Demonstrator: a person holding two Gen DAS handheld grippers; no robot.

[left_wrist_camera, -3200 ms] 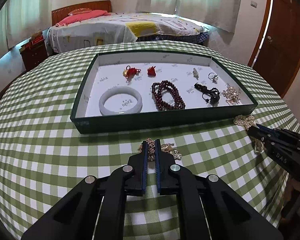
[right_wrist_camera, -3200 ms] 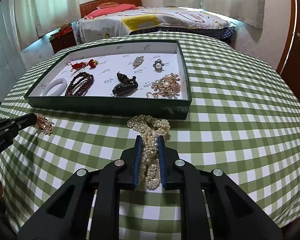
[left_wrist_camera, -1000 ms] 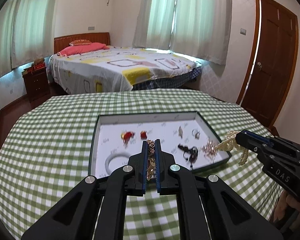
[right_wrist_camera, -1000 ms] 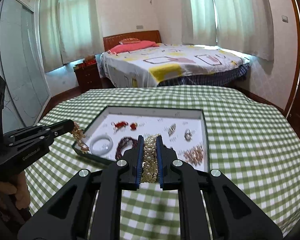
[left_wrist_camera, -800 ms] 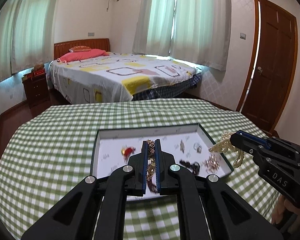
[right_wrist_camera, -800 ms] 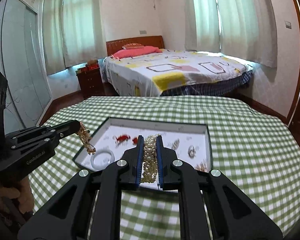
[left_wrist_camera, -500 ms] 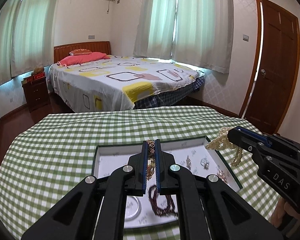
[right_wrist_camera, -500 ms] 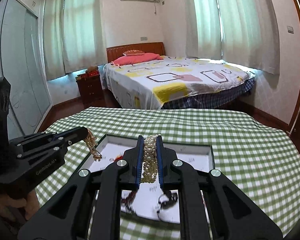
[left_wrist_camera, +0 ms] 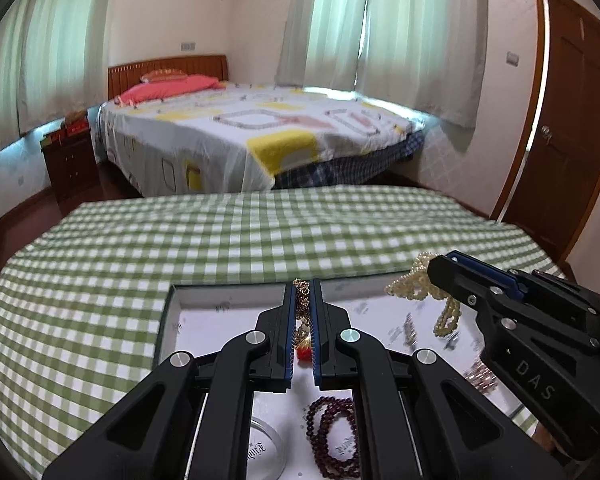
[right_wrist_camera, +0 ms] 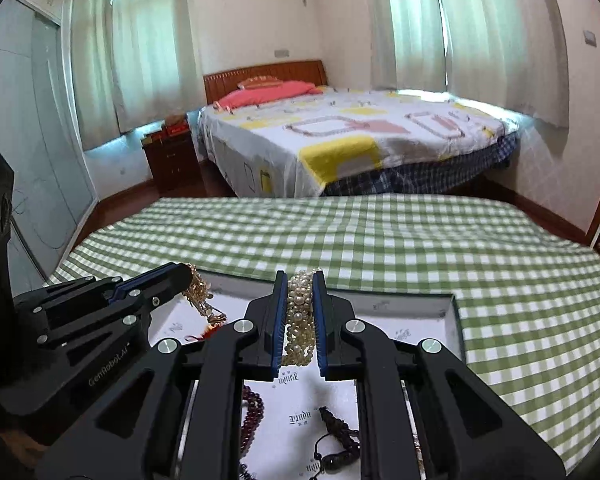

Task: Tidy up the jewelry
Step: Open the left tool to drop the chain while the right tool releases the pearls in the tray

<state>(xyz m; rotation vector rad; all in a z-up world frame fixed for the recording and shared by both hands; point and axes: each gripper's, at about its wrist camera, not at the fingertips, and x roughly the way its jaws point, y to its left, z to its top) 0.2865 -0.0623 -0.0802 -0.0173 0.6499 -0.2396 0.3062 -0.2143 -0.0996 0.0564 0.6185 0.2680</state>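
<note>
Green-and-white checked cloth covers the counter point(left_wrist_camera: 180, 248), where a shallow dark-rimmed tray point(right_wrist_camera: 456, 320) with a white floor sits. Both claws hang above this tray. The left claw point(left_wrist_camera: 303, 320) is closed on a gold chain necklace point(left_wrist_camera: 301, 292), which dangles between its blue-padded fingers (a small red charm point(left_wrist_camera: 303, 354) shows just below). The right claw point(right_wrist_camera: 300, 316) is clamped on a bundled pearl necklace point(right_wrist_camera: 298, 320), whose strands droop over the tray. Inside the tray lie a dark red bead bracelet point(left_wrist_camera: 332, 436), a pale bangle point(left_wrist_camera: 268, 444) and a black beaded piece point(right_wrist_camera: 336, 440). A bed point(right_wrist_camera: 340, 132) stands beyond the counter.
</note>
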